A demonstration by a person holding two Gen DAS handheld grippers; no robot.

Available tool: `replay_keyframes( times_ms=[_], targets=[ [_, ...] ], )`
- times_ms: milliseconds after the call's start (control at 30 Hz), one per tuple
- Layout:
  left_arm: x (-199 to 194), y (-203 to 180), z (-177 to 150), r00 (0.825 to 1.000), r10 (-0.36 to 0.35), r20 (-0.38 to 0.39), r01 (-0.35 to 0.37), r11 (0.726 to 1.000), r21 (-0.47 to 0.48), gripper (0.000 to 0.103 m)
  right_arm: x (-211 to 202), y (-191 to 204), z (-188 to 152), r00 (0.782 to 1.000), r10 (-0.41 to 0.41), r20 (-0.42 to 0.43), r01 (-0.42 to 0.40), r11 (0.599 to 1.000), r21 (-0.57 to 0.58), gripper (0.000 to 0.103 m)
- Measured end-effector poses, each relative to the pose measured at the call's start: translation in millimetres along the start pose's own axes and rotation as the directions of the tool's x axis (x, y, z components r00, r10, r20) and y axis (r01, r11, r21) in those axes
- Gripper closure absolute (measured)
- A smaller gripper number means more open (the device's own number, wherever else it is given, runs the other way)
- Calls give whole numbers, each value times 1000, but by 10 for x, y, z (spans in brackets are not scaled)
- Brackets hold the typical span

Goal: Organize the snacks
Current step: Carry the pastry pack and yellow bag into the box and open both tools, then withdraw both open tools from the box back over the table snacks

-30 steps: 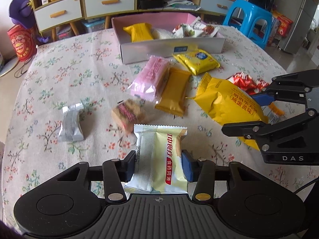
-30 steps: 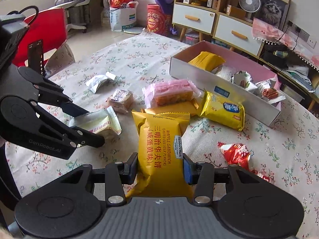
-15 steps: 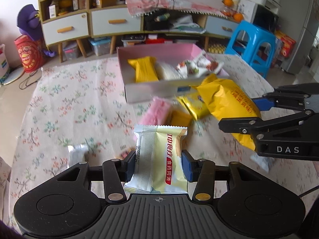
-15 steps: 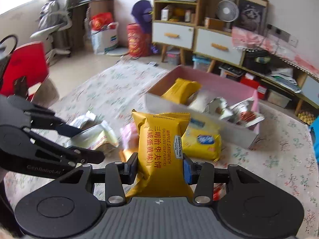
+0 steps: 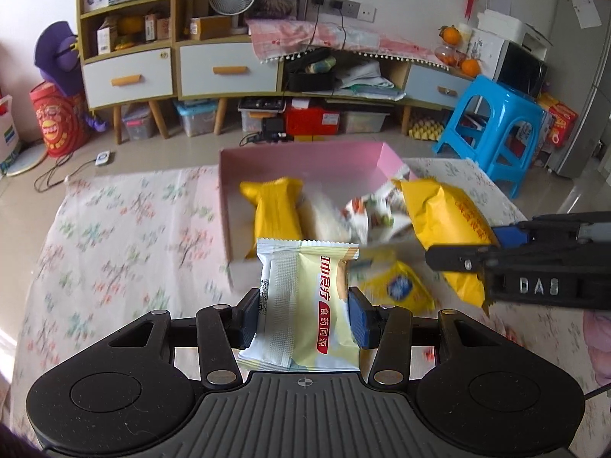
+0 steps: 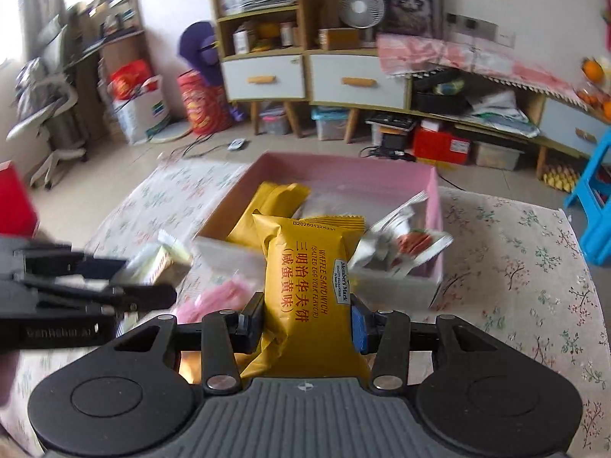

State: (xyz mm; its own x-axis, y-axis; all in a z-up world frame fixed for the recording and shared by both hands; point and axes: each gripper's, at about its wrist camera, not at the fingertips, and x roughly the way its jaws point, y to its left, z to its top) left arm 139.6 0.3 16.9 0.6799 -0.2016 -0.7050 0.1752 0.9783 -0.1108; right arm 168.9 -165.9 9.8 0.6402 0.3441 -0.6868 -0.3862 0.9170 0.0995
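Floral tablecloth [image 5: 114, 229]; wooden cabinet [image 5: 172, 68] behind.

The pink box [image 5: 305, 160] lies open above — packets [image 5: 273, 210] crowd its floor, far end bare.

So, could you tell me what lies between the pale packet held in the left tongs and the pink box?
In the left wrist view, a small yellow packet lies on the tablecloth between the pale packet and the pink box.

surface: floral-cloth table [image 5: 126, 236] | on it: pink box [image 5: 305, 160]; yellow packet [image 5: 397, 286]; pink packet [image 6: 217, 299]
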Motion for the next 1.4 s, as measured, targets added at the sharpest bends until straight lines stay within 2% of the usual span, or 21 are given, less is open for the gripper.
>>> replay_keyframes(
  times_ms=[367, 633, 733, 800, 833, 1033, 1200, 1400],
  targets=[
    [813, -21, 584, 999, -6, 49, 8, 999, -47, 58, 660, -494, 659, 999, -38, -21, 40, 986, 163, 69],
    [1193, -45, 701, 998, 2, 56, 1, 999, -52, 56, 1015, -675, 797, 995, -73, -61, 84, 973, 213, 69],
    [1207, -66, 687, 997, -6, 81, 8, 1000, -26, 53, 1000, -724, 816, 998, -56, -29, 61, 969, 241, 62],
    [1193, -85, 678, 997, -3, 83, 4, 1000, -7, 39, 958, -735, 821, 998, -58, -9, 58, 967, 248, 36],
    [1171, -98, 670, 996, 0, 90, 0, 1000, 2, 32, 935, -738, 826, 998, -64, 2, 61, 966, 251, 34],
    [1003, -158, 644, 994, 5, 112, -9, 999, 40, 17, 802, -778, 803, 997, -80, 24, 71, 965, 252, 33],
    [840, -175, 603, 995, 7, 104, -11, 999, 38, 13, 677, -801, 755, 996, -84, 30, 73, 961, 267, 27],
    [563, -172, 432, 996, 16, 83, -21, 998, 54, 10, 464, -707, 574, 995, -93, 48, 79, 970, 231, 19]
  ],
)
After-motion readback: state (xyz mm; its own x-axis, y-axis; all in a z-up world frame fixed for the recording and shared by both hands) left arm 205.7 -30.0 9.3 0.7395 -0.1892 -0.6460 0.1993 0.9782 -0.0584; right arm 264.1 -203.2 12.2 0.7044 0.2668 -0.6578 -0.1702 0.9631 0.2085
